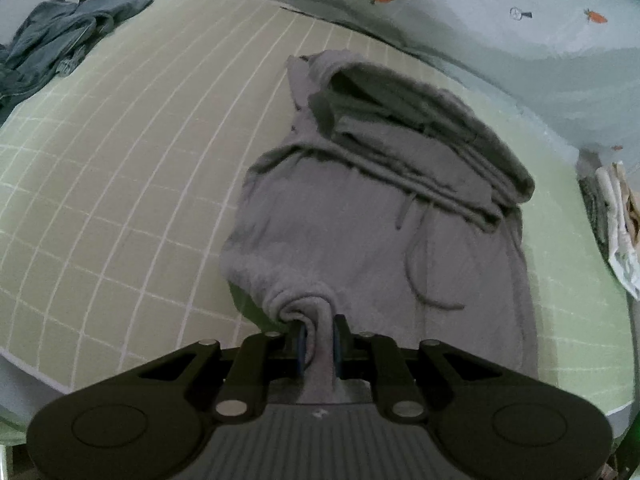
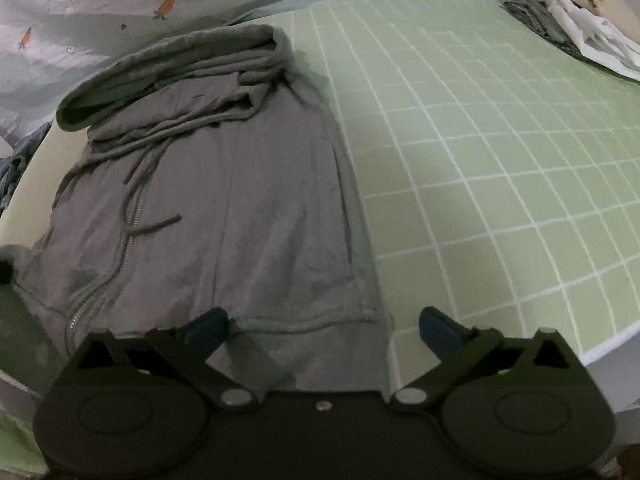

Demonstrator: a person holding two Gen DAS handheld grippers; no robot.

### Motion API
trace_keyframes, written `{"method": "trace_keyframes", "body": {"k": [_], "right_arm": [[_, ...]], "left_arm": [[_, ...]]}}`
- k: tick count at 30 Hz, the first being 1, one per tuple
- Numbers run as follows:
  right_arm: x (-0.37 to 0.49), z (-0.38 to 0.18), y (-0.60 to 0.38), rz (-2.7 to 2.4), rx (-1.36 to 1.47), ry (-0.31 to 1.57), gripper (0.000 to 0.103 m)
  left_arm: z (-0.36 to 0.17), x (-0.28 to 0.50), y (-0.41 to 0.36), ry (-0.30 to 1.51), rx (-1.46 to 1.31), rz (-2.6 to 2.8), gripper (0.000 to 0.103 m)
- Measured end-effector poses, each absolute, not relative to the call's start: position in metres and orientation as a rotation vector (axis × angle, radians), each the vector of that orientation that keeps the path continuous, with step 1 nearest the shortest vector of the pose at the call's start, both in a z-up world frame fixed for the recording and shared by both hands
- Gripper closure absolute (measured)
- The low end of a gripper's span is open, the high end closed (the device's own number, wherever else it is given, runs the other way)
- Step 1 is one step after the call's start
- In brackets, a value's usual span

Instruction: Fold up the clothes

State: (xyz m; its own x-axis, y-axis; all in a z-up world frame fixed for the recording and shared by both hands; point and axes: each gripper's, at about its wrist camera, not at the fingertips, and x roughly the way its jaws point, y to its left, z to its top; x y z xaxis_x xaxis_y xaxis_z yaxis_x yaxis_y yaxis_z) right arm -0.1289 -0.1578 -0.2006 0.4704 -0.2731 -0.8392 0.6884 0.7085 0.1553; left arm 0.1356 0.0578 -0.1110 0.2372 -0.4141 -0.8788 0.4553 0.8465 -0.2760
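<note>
Left wrist view: left claw (image 1: 319,334) clamped narrow on a bunched hem corner of the grey hoodie (image 1: 360,232), which lies on the green grid sheet (image 1: 120,160) of the bed, hood folded over at the far end. Blue garment (image 1: 52,48) far left, folded pile (image 1: 616,224) at right, carrot-print duvet (image 1: 480,20) behind. No readable writing. Right wrist view: right claw (image 2: 324,326) spread wide over the hoodie (image 2: 224,200) hem, pads gripping nothing; zipper (image 2: 132,236) and drawstring visible.
</note>
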Motion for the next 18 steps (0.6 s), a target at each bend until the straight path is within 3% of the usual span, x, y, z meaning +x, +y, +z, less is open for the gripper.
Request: {"method": "trace_keyframes", "body": {"k": [11,13,14,15,17,18], "right_arm": [[-0.116,-0.204,-0.148,-0.672,0.486,0.954,0.000],[-0.118,-0.202,-0.146,-0.640,0.474,0.941,0.011],[-0.119,-0.199,-0.145,-0.612,0.479,0.929,0.025],[-0.119,-0.196,-0.145,-0.577,0.491,0.916,0.046],[-0.120,-0.193,-0.147,-0.515,0.538,0.891,0.071],[-0.120,-0.192,-0.149,-0.510,0.566,0.883,0.071]], "left_arm": [[-0.115,0.131,0.067,1.212,0.035,-0.585,0.087],[-0.114,0.132,0.068,1.212,0.027,-0.586,0.087],[-0.113,0.132,0.067,1.211,0.025,-0.588,0.087],[-0.113,0.132,0.067,1.210,0.023,-0.589,0.088],[-0.112,0.133,0.066,1.204,0.023,-0.594,0.088],[-0.110,0.133,0.066,1.196,0.020,-0.596,0.088]]}}
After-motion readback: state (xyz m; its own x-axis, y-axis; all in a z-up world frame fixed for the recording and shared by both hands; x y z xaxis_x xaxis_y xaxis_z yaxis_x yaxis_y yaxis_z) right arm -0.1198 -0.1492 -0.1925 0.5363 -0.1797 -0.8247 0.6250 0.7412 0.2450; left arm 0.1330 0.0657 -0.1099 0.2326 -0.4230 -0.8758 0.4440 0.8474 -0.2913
